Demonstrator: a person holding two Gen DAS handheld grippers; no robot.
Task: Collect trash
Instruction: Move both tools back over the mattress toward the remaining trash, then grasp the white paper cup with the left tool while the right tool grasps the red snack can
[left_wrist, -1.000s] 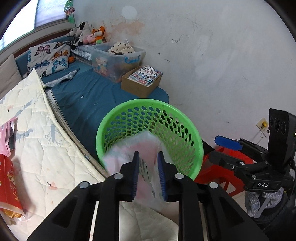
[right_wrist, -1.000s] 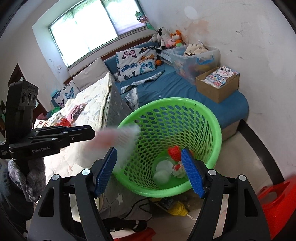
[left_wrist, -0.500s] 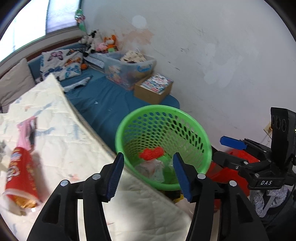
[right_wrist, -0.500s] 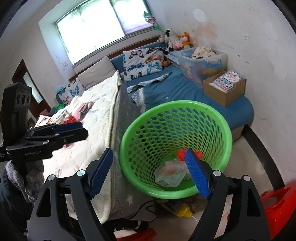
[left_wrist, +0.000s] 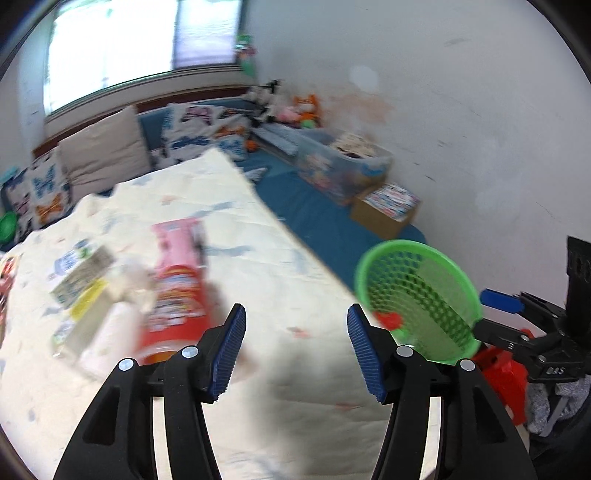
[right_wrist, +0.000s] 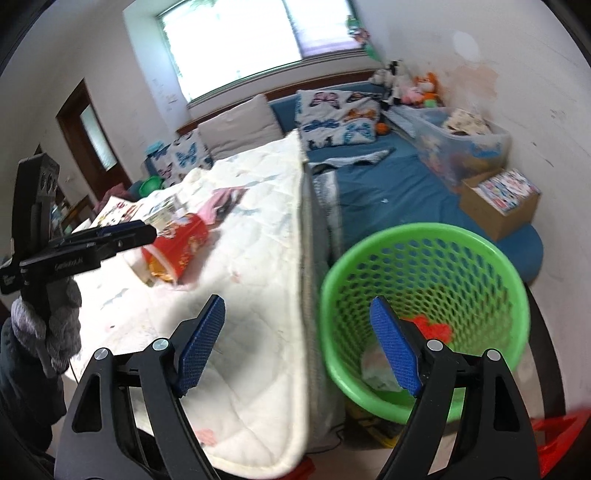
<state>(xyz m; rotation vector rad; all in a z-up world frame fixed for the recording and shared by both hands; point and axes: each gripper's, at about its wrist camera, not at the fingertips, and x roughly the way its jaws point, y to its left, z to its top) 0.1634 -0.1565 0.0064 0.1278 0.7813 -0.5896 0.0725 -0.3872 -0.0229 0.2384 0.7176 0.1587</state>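
A green mesh basket (right_wrist: 424, 236) stands on the floor beside the bed; it also shows in the left wrist view (left_wrist: 413, 251). Inside lie a crumpled pale wrapper (right_wrist: 376, 369) and something red (right_wrist: 432, 328). On the white quilt (left_wrist: 258, 258) lie a red snack bag (left_wrist: 173, 295), a pink packet (left_wrist: 175, 240) and blurred wrappers (left_wrist: 81, 273). My left gripper (left_wrist: 295, 350) is open and empty above the quilt, near the red bag. My right gripper (right_wrist: 297, 343) is open and empty, over the quilt's edge and the basket rim.
A blue mattress (right_wrist: 388, 188) runs along the wall with a clear storage bin (right_wrist: 458, 147), a cardboard box of books (right_wrist: 498, 199), butterfly pillows (right_wrist: 336, 114) and soft toys (right_wrist: 413, 85). Something red plastic (left_wrist: 502, 376) sits on the floor by the basket.
My left gripper opened, dropping the pale wrapper into the basket, then swung left from the basket to over the quilt. My right gripper also turned left a little, staying open.
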